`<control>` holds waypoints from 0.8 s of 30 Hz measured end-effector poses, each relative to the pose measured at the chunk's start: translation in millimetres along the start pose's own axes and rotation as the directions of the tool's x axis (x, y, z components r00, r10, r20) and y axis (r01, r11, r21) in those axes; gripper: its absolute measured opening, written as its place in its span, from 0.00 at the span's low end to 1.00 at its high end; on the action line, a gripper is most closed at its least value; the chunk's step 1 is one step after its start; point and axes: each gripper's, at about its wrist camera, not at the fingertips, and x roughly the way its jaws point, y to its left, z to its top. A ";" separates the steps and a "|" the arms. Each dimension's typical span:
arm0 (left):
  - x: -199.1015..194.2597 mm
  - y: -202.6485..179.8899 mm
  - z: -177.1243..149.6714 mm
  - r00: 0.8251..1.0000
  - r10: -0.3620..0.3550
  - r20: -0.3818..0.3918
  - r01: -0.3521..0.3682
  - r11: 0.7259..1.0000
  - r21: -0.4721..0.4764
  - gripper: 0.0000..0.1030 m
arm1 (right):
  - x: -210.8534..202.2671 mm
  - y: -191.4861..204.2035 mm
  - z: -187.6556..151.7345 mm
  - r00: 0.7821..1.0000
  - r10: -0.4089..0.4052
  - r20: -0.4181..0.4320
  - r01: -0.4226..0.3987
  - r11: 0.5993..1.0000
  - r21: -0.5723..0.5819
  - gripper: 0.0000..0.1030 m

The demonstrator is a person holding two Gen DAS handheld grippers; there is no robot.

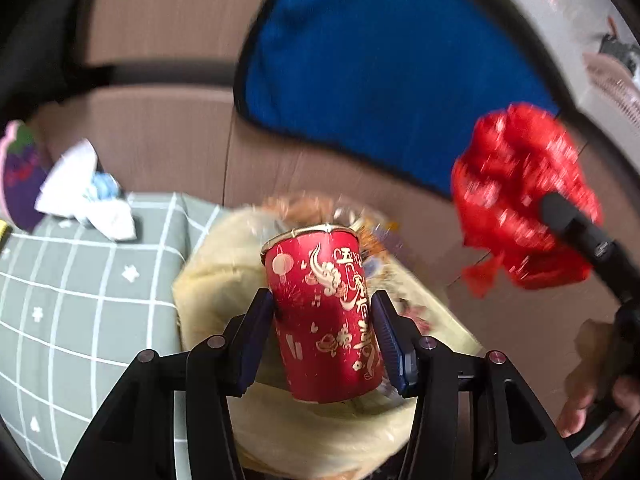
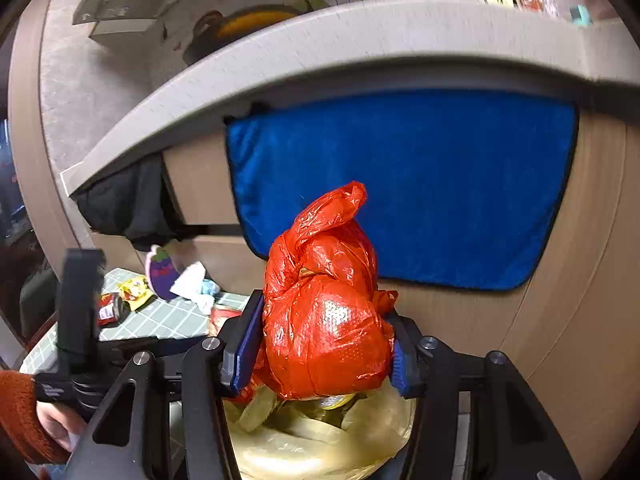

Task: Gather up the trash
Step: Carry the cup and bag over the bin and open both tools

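Gripping red can (image 1: 326,312), left gripper (image 1: 322,336)

Plainly a lived-in home, likely the kitchen corner. Past the right hand-held gripper (image 2: 326,344), a grey counter (image 2: 360,40) over tan wooden cabinet fronts (image 2: 568,280), with a blue towel (image 2: 400,184) draped down them. Left of it, a green checked cloth (image 2: 168,320) scattered with snack wrappers (image 2: 134,290). Below it, a bin lined with a pale yellow bag (image 2: 312,448).

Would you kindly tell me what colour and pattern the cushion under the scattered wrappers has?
Grey-green cushion with a white grid and small white stars, clearest in the left wrist view.
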 end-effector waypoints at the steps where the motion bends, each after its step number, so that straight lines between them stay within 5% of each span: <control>1: 6.9 -0.7 -2.0 1.000 0.001 -0.016 -0.001 1.000 0.004 0.50 | 3.4 -1.5 -0.7 1.000 0.000 -0.006 0.000 1.000 0.005 0.49; 5: 18.3 -1.1 -6.0 0.999 -0.008 -0.041 0.008 1.000 0.011 0.51 | 16.5 -7.1 -3.3 1.000 -0.002 -0.029 0.002 1.000 0.019 0.49; 16: -49.1 14.0 -1.2 0.995 -0.043 0.090 0.039 0.998 0.043 0.60 | 38.3 10.9 -8.2 0.997 0.041 -0.062 -0.040 0.999 0.025 0.49; 24: -126.0 47.4 -12.0 0.970 0.098 0.220 -0.104 0.994 0.015 0.60 | 97.7 31.1 -56.8 0.971 0.015 -0.241 -0.019 1.000 -0.011 0.49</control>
